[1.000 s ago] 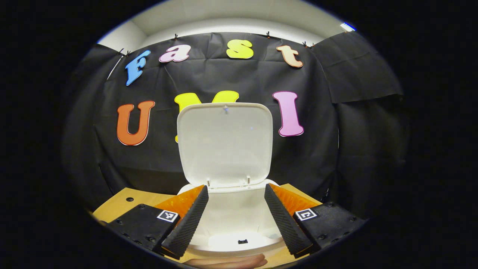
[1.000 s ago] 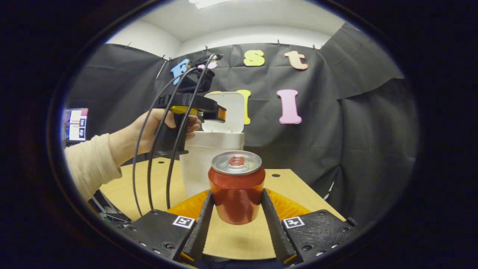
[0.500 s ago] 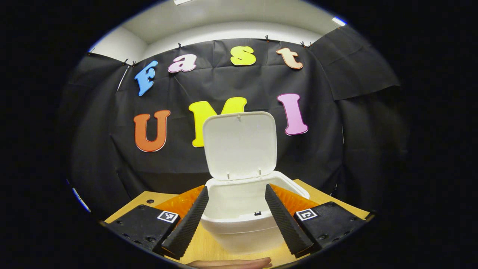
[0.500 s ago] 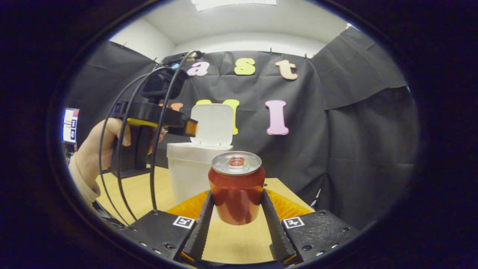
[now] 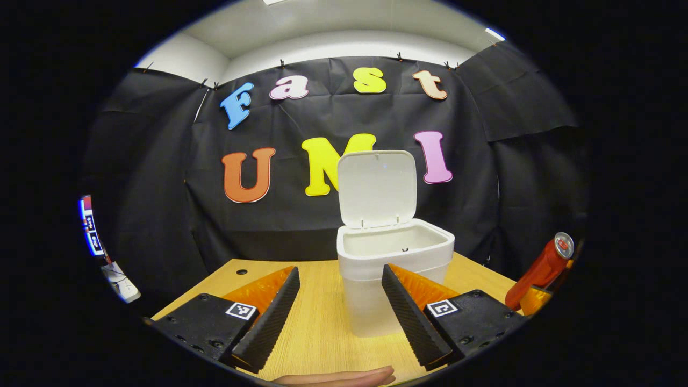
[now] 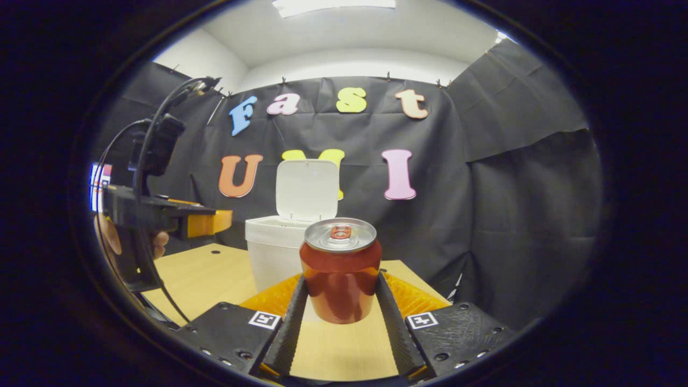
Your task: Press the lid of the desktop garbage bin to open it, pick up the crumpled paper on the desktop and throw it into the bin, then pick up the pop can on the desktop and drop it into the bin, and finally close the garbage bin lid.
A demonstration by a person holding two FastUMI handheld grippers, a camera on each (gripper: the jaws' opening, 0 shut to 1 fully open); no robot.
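— Black cloth backs a wooden worktop [image 6: 344,355]; what does the right claw [image 6: 339,301] have?

— Its two fingers press on either side of a red can [image 6: 339,269], which stands upright in the grip, off the wood.

— And beyond it?

— A white bin [image 6: 274,252] sits just behind, its lid [image 6: 306,189] standing upright. The left claw [image 5: 336,312] is released and holds nothing; from the right gripper view it hangs off to one side, away from the bin.

— How should the drop go?

— Probably lift the can above the rim, centre it over the opening, keep it clear of the raised lid, then release. Whether paper already lies inside cannot be told.
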